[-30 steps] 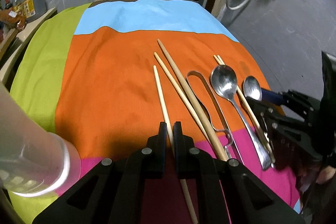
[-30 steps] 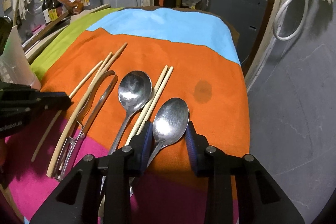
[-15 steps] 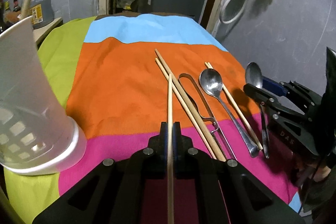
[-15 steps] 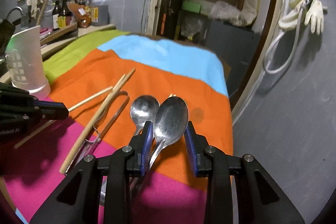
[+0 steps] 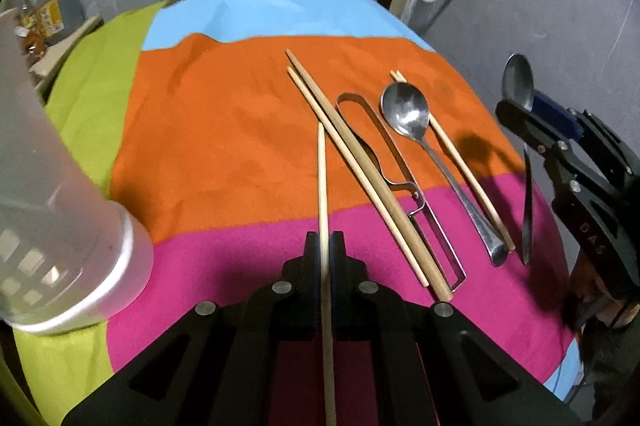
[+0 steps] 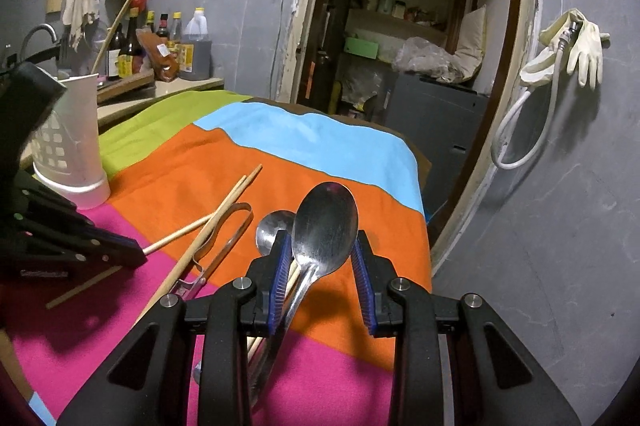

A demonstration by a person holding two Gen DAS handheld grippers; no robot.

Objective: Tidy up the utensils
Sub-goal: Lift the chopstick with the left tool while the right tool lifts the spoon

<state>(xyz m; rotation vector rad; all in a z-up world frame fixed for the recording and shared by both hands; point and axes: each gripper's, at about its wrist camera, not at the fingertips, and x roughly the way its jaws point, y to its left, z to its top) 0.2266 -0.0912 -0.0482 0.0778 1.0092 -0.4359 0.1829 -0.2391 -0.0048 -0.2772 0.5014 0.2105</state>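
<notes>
Wooden and pale, a single chopstick [image 5: 322, 194] runs straight up between the two fingers of the left hand-held gripper [image 5: 325, 246], which is clenched on it, its tip pointing forward over the pink and orange bands of the striped cloth [image 5: 224, 130] that covers the worktop. Just left of that gripper stands a white plastic utensil holder [image 5: 60, 210], its base on the green and pink of the cloth. To the right of the held chopstick, lying on the cloth, are a pair of chopsticks [image 5: 344, 162] side by side, then metal tongs [image 5: 400, 182] partly under them, then a large spoon [image 5: 424, 142] with its bowl turned away, and beside it another two thin chopsticks [image 5: 464, 162] that pass under the spoon's bowl. Farther right, off the cloth and above it, the right hand-held gripper [image 6: 322, 266] grasps a second spoon [image 6: 325, 226] by the neck; the bowl stands up past the blue-padded fingers [image 6: 280, 266] and the handle slants down behind them. In the right wrist view the lying spoon sits just behind and left of the held one, and the holder stands well apart at far left, with a long stick leaning in it. Beyond the far blue end of the cloth a doorway opens on cluttered shelves, and a rubber glove [image 6: 586, 46] hangs with a hose on the grey wall.
</notes>
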